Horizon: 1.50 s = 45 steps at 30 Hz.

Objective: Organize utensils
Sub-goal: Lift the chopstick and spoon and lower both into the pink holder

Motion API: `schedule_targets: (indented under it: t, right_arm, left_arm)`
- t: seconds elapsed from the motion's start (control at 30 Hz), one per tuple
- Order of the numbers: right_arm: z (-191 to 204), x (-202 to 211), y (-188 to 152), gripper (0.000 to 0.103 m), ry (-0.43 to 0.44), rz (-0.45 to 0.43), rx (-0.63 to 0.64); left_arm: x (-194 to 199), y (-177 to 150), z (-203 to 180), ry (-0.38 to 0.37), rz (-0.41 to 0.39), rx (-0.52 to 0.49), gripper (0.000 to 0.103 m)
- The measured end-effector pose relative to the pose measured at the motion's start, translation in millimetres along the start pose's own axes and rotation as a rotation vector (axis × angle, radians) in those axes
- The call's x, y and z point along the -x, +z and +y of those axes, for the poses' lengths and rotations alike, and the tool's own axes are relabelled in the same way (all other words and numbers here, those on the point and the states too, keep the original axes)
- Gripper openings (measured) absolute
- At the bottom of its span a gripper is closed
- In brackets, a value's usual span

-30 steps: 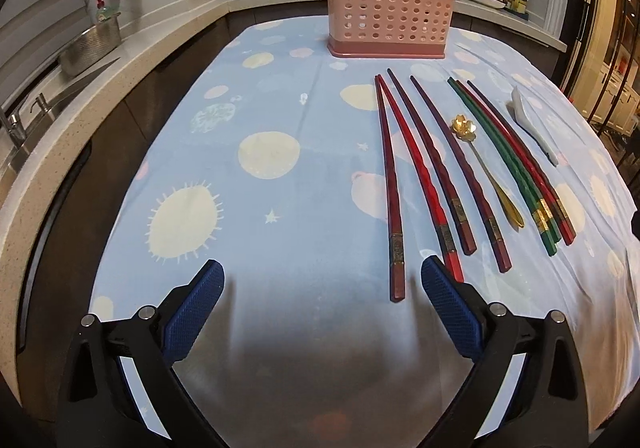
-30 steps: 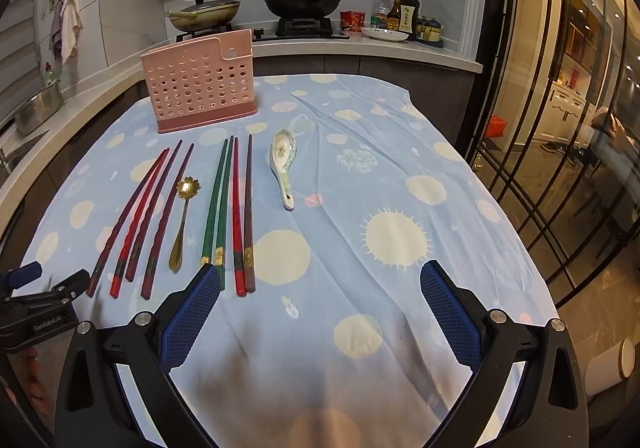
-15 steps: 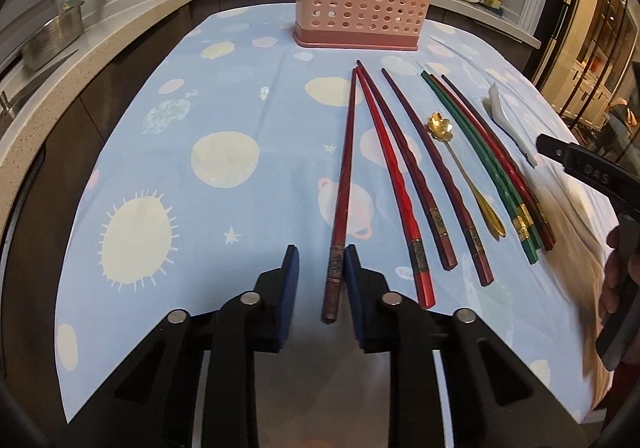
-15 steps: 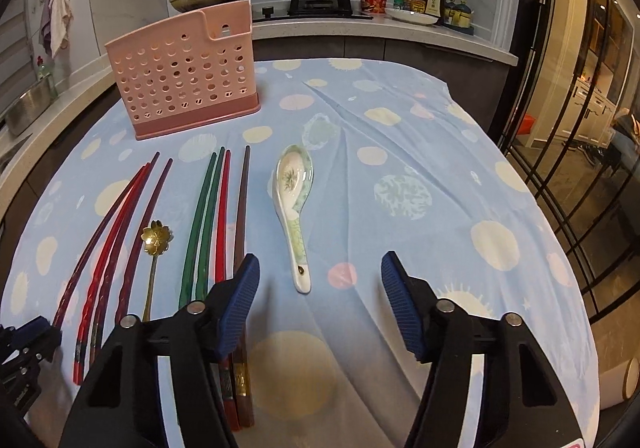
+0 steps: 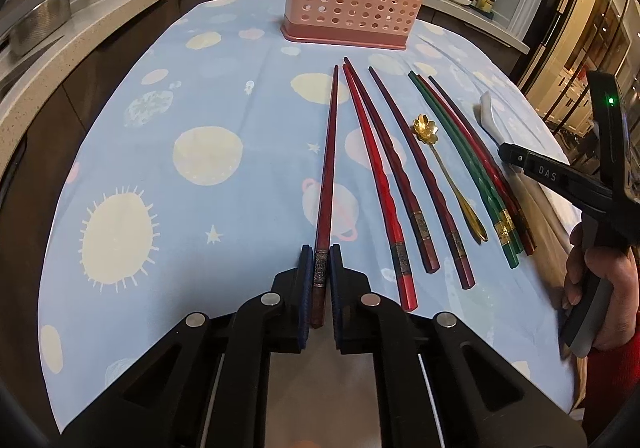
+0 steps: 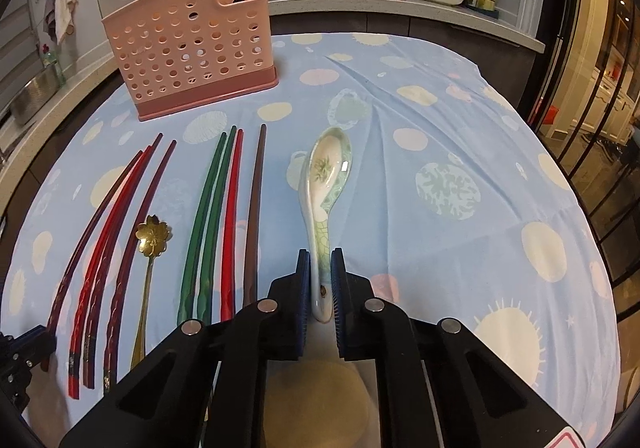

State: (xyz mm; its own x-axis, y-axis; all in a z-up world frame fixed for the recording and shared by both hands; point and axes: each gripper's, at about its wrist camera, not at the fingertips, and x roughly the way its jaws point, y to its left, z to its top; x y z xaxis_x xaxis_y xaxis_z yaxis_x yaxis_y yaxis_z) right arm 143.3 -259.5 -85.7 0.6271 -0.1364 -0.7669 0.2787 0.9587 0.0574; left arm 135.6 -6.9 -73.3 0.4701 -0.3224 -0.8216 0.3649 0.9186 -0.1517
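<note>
Left wrist: dark-red chopstick [image 5: 326, 183], banded handle, pinched

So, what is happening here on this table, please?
A person is sorting utensils with two handheld grippers. The left gripper is shut on the thick end of a dark red chopstick, which lies on the blue tablecloth. The right gripper is shut on the handle of a ceramic spoon. The other chopsticks and a gold spoon lie in a row. The pink holder stands behind them; whether anything is inside cannot be seen.
</note>
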Motion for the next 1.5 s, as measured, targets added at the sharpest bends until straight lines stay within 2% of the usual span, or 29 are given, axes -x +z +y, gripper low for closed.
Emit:
schedule_targets:
  t: [0.17, 0.53, 0.87, 1.17, 1.5]
  right_arm:
    - [-4, 31, -11, 0.008, 0.022, -0.028, -0.021]
    - [-1, 117, -40, 0.007, 0.076, -0.11, -0.007]
    - [5, 162, -51, 0.005, 0.146, -0.165, 0.003]
    - [9, 179, -19, 0.005, 0.19, -0.238, 0.022]
    - [16, 156, 42, 0.005, 0.242, -0.254, 0.019]
  left_arm:
    - [16, -2, 3, -0.002, -0.018, 0.008, 0.007]
    - [75, -8, 2, -0.001, -0.137, -0.003, 0.007]
    - [116, -2, -8, -0.01, -0.234, -0.036, 0.007]
    - [134, 34, -18, -0.026, -0.319, -0.069, 0.007]
    - [147, 105, -30, -0.02, -0.434, -0.106, 0.007]
